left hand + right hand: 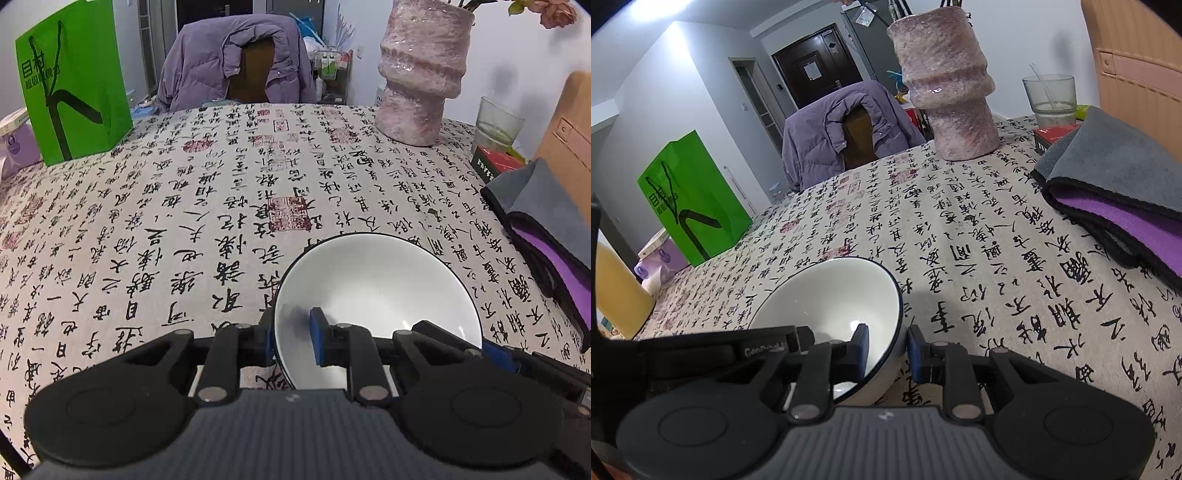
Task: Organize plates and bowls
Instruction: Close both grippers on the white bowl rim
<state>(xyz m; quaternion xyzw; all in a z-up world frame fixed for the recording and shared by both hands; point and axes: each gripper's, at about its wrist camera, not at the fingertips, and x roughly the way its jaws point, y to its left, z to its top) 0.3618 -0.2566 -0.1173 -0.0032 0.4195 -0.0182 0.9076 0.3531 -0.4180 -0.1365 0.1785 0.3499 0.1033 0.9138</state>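
A white bowl (pixel 376 280) with a thin dark rim sits low over the calligraphy tablecloth (pixel 221 206), near its front edge. My left gripper (pixel 291 325) is shut on the bowl's left rim, one blue pad inside and the other finger outside. At the bowl's right rim one of the right gripper's fingers (pixel 496 354) shows. In the right wrist view the same bowl (pixel 831 295) has my right gripper (pixel 889 341) shut on its right rim, pads on both sides of the wall. I cannot tell whether the bowl rests on the cloth or hangs just above it.
A pink stone vase (pixel 421 74) stands at the back right with a glass (pixel 498 122) and a red box (pixel 495 164) beside it. A folded grey and purple cloth (pixel 1115 192) lies to the right. A green bag (pixel 74 85) stands back left. A chair with a purple jacket (pixel 236 62) is behind the table.
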